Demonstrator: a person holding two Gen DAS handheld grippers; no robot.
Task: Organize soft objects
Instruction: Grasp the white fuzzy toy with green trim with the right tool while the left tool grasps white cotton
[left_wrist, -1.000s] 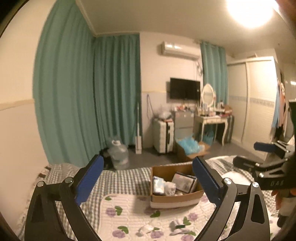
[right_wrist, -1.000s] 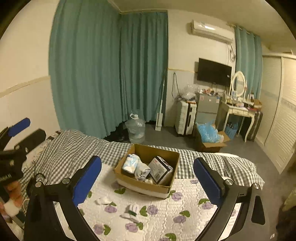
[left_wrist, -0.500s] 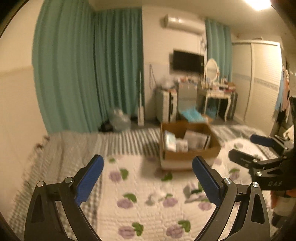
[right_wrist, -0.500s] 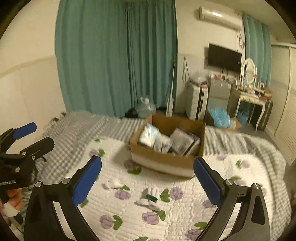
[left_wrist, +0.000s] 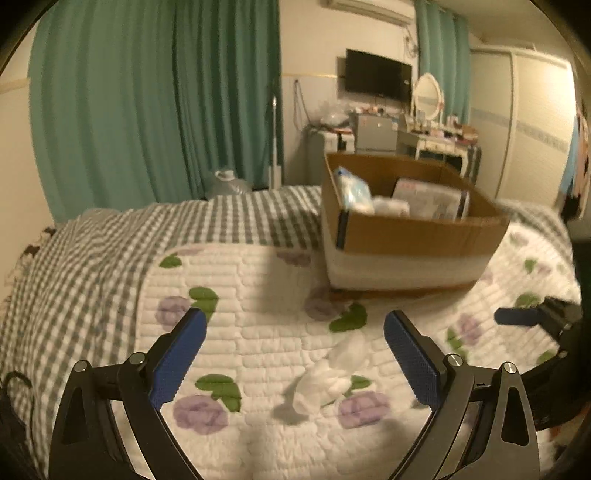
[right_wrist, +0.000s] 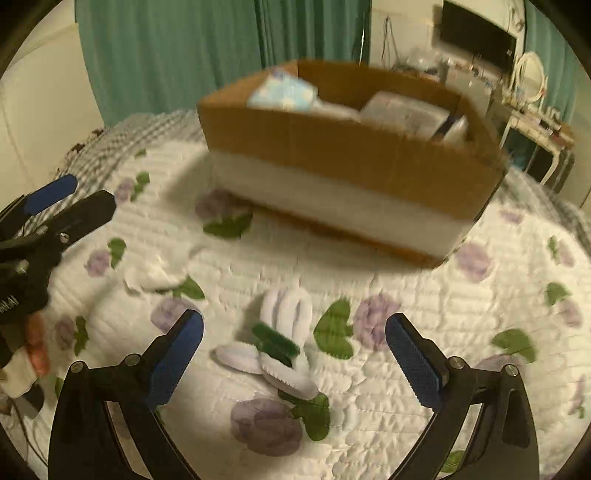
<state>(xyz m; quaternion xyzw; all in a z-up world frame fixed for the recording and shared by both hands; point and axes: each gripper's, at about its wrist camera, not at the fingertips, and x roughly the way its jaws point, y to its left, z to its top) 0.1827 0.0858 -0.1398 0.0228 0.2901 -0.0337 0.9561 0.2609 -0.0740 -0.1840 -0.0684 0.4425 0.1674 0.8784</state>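
Left gripper (left_wrist: 295, 343) jaws apart above crumpled white soft item (left_wrist: 325, 376) on floral quilt (left_wrist: 258, 273). Right gripper (right_wrist: 294, 345) jaws apart over white socks with green band (right_wrist: 280, 343), empty. Beyond, cardboard box (right_wrist: 347, 147) holding packets, blurred.

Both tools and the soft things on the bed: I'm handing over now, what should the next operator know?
Left tool: open, empty, above the crumpled white piece.
Right tool: open, empty, above the white bundle with the green band.
Cardboard box sits beyond them on the floral quilt, already holding packets.
Left to do: both loose pieces, presumably into the box.
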